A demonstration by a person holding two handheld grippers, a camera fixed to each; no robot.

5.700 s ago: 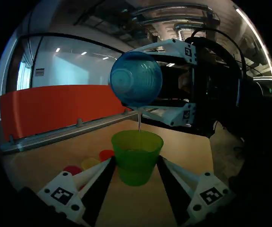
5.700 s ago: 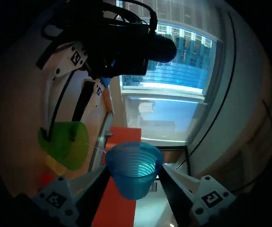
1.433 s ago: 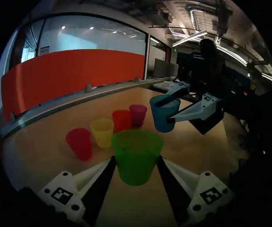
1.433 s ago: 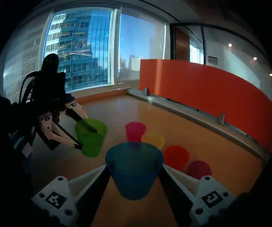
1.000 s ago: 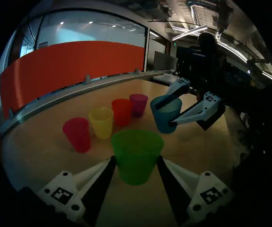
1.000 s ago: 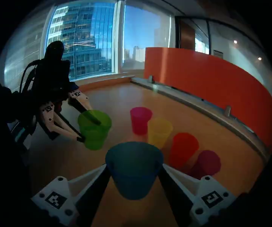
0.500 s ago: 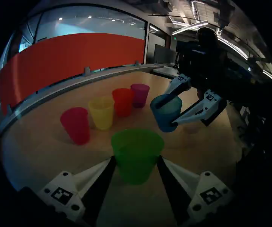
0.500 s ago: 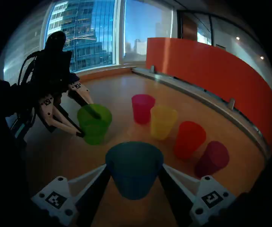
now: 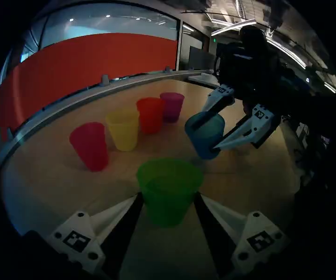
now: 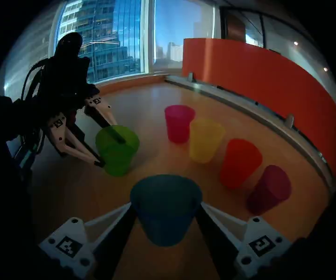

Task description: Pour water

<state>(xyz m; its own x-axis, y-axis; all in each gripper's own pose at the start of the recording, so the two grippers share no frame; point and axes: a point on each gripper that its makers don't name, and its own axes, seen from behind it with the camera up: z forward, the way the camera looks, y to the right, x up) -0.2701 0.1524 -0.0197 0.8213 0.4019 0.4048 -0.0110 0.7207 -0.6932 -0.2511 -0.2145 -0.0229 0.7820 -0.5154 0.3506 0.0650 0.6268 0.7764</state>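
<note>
My left gripper [image 9: 169, 198] is shut on a green cup [image 9: 169, 190], held upright low over the wooden table [image 9: 51, 182]. In the right gripper view the same green cup [image 10: 117, 150] sits between the left gripper's fingers at middle left. My right gripper [image 10: 166, 212] is shut on a blue cup [image 10: 166, 207], also upright. The left gripper view shows that blue cup [image 9: 205, 135] tilted slightly, held by the right gripper [image 9: 217, 133] to the right of the green cup. Water inside either cup cannot be made out.
A row of cups stands on the table: crimson [image 9: 89, 145], yellow [image 9: 123, 129], red [image 9: 150, 115] and magenta [image 9: 172, 107]. An orange wall panel [image 9: 83, 58] and a metal rail [image 9: 65, 105] bound the far table edge. Large windows [image 10: 116, 37] lie beyond.
5.7 s ago the blue cup was tipped over the green cup with a thin stream falling. Both cups are now upright, apart and lower; over the last second both grippers sank toward the table.
</note>
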